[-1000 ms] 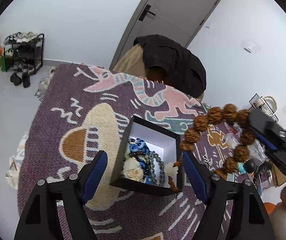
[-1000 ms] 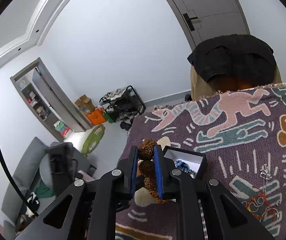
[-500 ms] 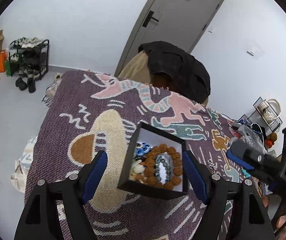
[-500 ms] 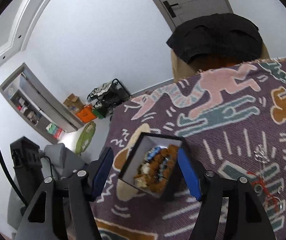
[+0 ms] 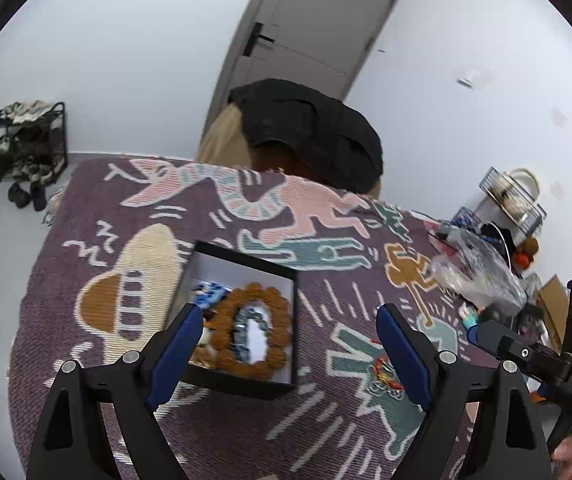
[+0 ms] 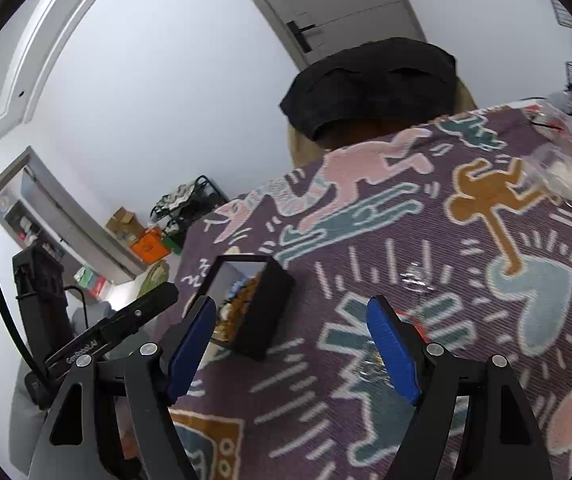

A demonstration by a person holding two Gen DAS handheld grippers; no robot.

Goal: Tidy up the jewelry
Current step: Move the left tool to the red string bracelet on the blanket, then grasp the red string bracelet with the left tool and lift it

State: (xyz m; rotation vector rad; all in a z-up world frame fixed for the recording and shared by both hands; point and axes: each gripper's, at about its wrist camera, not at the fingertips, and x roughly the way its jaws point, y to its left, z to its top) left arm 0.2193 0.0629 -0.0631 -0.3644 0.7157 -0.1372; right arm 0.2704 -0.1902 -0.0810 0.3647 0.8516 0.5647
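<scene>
Brown knobbly-bead bracelet (image 5: 255, 330) had gone from the right gripper (image 6: 292, 346) into the black square box with white lining (image 5: 242, 254) — a second earlier it was pinched between the right fingers beside the box; by this moment it lay flat inside, ringing a smaller dark bead bracelet (image 5: 246, 326), with blue pieces (image 5: 210, 294) toward the box's far-left corner. Right fingers were spread, opening further, nothing between them, and had pulled off to the right of the box. Left gripper (image 5: 286, 350) had also shifted right: its left finger overlapped the box's near-left edge in view, its right finger sat over the patterned purple woven cloth (image 5: 326, 432) covering the counter. Left fingers were spread and opening too, pinching nothing.

Read: that bracelet was stowed. Next candidate looked like the red-and-gold piece (image 5: 384, 372) lying on the cloth just right of the box, near the left gripper's right finger. More items sat well right of the box in a clear plastic bag (image 5: 474, 276).
</scene>
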